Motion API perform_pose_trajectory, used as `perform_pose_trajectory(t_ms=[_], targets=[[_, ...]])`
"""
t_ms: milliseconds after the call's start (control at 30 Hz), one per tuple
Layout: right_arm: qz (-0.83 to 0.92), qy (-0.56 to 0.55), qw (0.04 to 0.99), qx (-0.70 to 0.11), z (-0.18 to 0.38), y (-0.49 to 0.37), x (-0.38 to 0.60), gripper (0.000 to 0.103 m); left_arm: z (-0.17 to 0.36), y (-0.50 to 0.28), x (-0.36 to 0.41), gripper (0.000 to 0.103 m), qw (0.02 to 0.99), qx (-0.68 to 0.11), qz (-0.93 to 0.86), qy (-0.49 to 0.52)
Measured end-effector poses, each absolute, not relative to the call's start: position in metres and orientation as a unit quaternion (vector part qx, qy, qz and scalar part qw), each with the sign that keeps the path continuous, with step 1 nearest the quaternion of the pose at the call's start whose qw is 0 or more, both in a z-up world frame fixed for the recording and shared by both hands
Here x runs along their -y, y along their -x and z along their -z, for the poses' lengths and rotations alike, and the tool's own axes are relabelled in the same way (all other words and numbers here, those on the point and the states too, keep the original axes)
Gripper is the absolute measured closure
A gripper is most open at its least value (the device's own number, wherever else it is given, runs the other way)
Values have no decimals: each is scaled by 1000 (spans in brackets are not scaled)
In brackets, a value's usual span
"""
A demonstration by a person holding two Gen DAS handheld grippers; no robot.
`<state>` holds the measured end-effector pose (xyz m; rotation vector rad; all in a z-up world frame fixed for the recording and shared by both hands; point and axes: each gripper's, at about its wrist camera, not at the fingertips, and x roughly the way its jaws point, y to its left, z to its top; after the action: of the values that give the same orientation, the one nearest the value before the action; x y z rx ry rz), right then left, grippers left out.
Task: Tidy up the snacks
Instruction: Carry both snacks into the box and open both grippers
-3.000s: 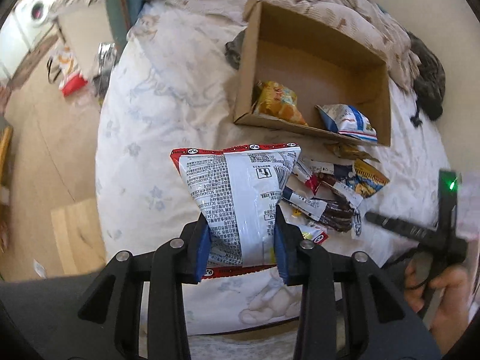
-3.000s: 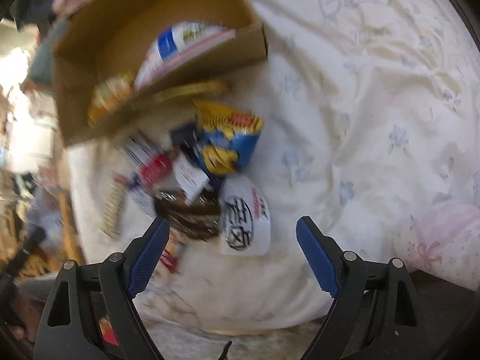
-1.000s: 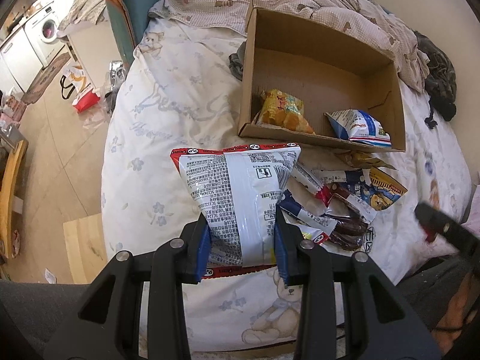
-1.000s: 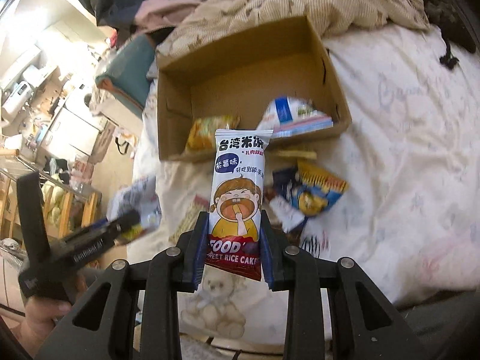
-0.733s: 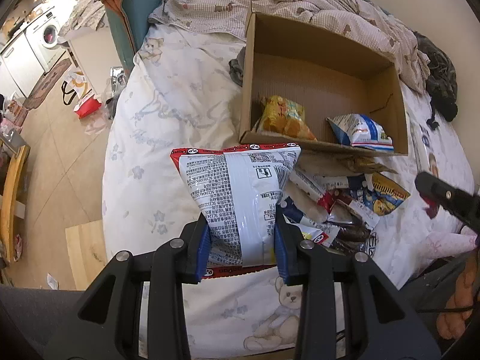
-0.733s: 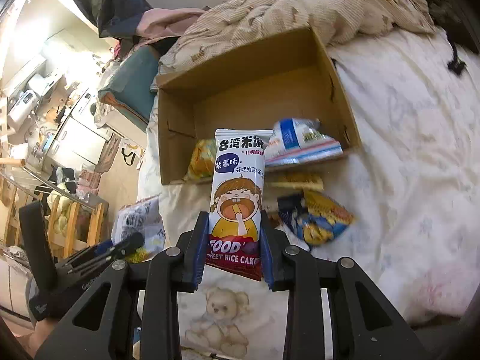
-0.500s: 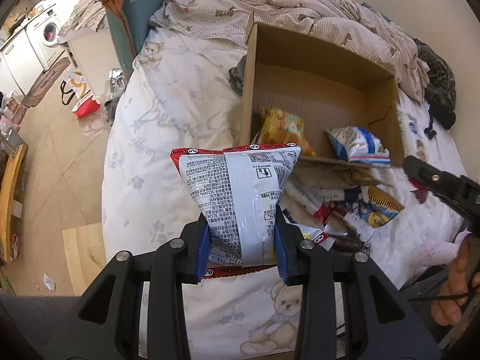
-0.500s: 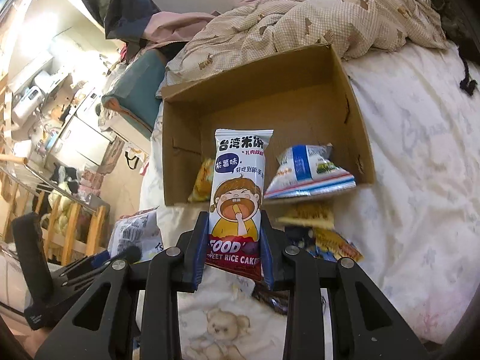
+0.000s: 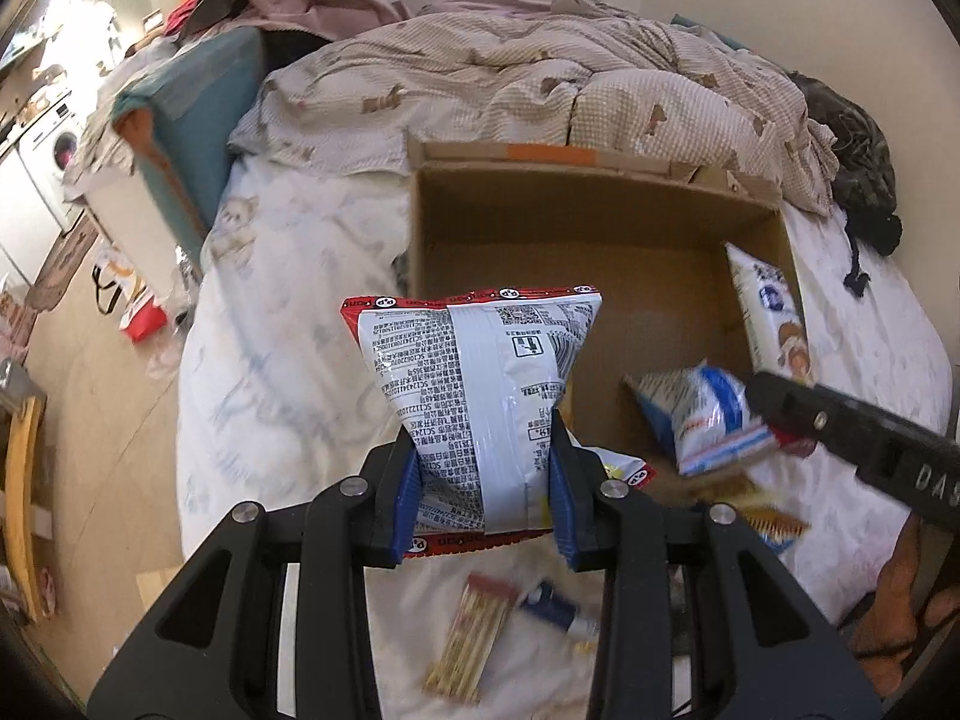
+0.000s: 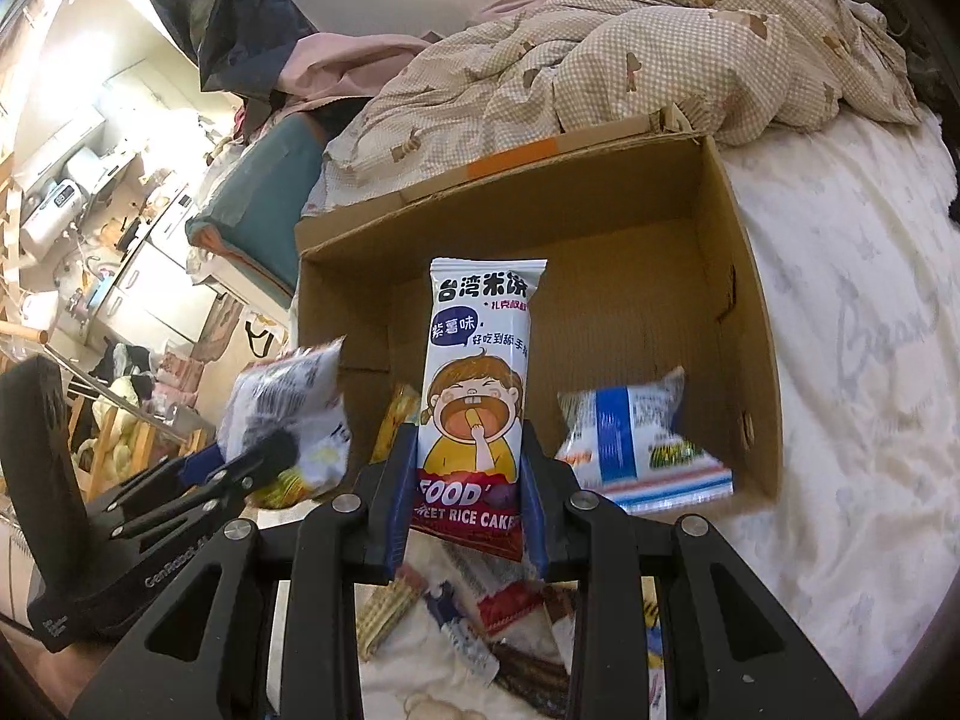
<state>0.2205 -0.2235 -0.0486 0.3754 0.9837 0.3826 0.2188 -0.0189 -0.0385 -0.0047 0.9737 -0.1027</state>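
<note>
Partway done: the cardboard box (image 10: 738,324) holds a few packets (others litter the bed (image 9: 270,324)), while the left tool (image 9: 483,492) grips a chip bag (image 9: 474,384) and the right tool (image 10: 465,492) a rice cake pack (image 10: 477,372).

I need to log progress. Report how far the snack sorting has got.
Done: a blue-and-white bag and a yellow packet lie in the cardboard box. In hand: the left gripper clamps a red-edged white bag, the right gripper a rice cake pack. Left: several loose snacks on the bedsheet.
</note>
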Motion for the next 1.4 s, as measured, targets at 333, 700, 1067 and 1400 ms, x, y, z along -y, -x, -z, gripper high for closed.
perform_pose_trajectory(t_ms=[333,700,1067,1400], targets=[[-174,-187,845,-470,65,-246,228,71,52,-249,26,71,890,-454,52,-5],[-170,-211,835,-480,76,-253,228,68,55,-247,20,69,881,-467,59,52],[-169,-228,825,-488,78,-254,231,45,53,-247,16,38,875,-475,57,76],[-162,-234,828,-483,75,-253,236,36,48,-240,19,21,881,-465,60,66]])
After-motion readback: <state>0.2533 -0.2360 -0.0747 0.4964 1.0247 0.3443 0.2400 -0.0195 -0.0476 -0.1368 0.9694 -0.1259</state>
